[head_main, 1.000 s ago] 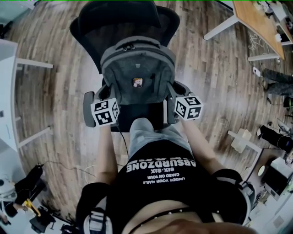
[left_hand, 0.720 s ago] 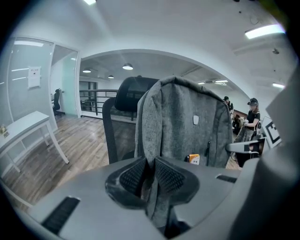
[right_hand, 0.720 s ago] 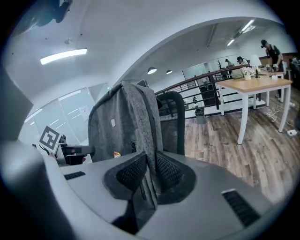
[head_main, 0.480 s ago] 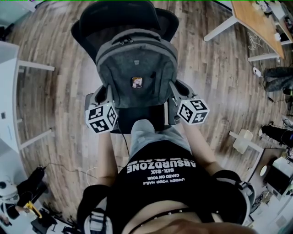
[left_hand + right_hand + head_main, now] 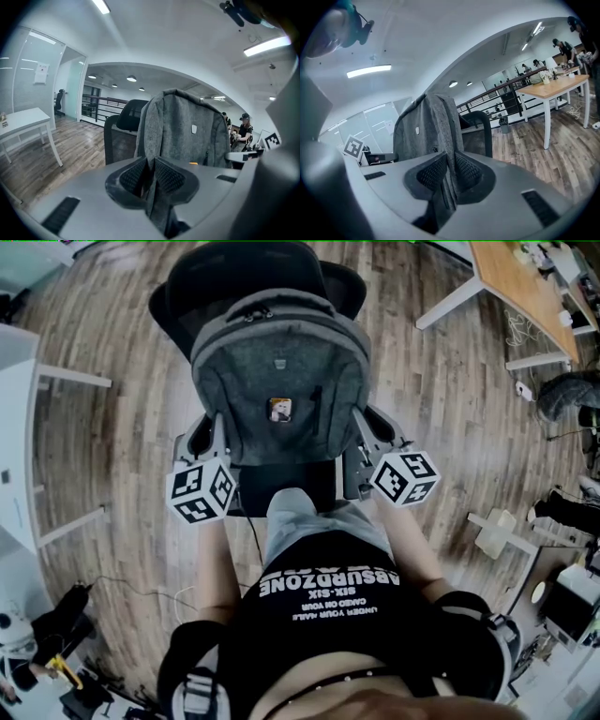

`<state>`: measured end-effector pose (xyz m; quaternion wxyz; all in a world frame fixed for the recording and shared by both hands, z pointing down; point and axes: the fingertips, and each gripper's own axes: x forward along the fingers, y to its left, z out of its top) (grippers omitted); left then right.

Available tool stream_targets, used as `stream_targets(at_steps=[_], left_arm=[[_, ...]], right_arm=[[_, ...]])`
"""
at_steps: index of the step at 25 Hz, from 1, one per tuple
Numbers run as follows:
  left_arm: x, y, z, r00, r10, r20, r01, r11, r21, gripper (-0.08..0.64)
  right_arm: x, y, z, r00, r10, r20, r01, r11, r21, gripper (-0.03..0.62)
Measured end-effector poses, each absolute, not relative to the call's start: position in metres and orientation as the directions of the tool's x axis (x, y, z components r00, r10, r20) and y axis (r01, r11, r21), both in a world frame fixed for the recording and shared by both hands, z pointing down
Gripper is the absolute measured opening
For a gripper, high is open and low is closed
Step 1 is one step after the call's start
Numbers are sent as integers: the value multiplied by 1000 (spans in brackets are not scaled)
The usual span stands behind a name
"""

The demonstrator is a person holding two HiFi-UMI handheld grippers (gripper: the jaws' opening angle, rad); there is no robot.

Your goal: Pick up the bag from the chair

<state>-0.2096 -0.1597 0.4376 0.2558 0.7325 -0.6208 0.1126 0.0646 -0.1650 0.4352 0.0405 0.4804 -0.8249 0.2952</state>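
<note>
A grey backpack (image 5: 278, 385) with a small orange badge hangs upright in front of the black office chair (image 5: 246, 282), lifted above its seat (image 5: 286, 481). My left gripper (image 5: 214, 439) is shut on the backpack's left edge, my right gripper (image 5: 361, 444) on its right edge. In the left gripper view the grey fabric of the backpack (image 5: 180, 133) runs down between the ribbed pads (image 5: 169, 177) of the left gripper (image 5: 150, 174). In the right gripper view the backpack (image 5: 425, 126) is likewise pinched by the right gripper (image 5: 450, 172).
Wood floor all round. A white table (image 5: 23, 437) stands at the left, a wooden desk (image 5: 525, 287) at the far right. Equipment and cables lie at the lower left (image 5: 52, 652) and right (image 5: 562, 521). People stand by the desk (image 5: 562, 44) in the right gripper view.
Both grippers have risen with the backpack, which has come up off the seat and looms larger. The marker cubes have spread slightly outward.
</note>
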Motion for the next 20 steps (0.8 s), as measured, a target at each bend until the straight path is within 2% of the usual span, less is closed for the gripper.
stream_targets(at_steps=[9, 20], left_arm=[[-216, -162, 418, 207, -873, 441, -962, -98, 256, 71], [-222, -164, 433, 208, -860, 467, -962, -94, 255, 71]], right_arm=[[59, -169, 423, -542, -772, 333, -805, 362, -470, 66], [53, -170, 438, -542, -756, 367, -806, 343, -483, 66]])
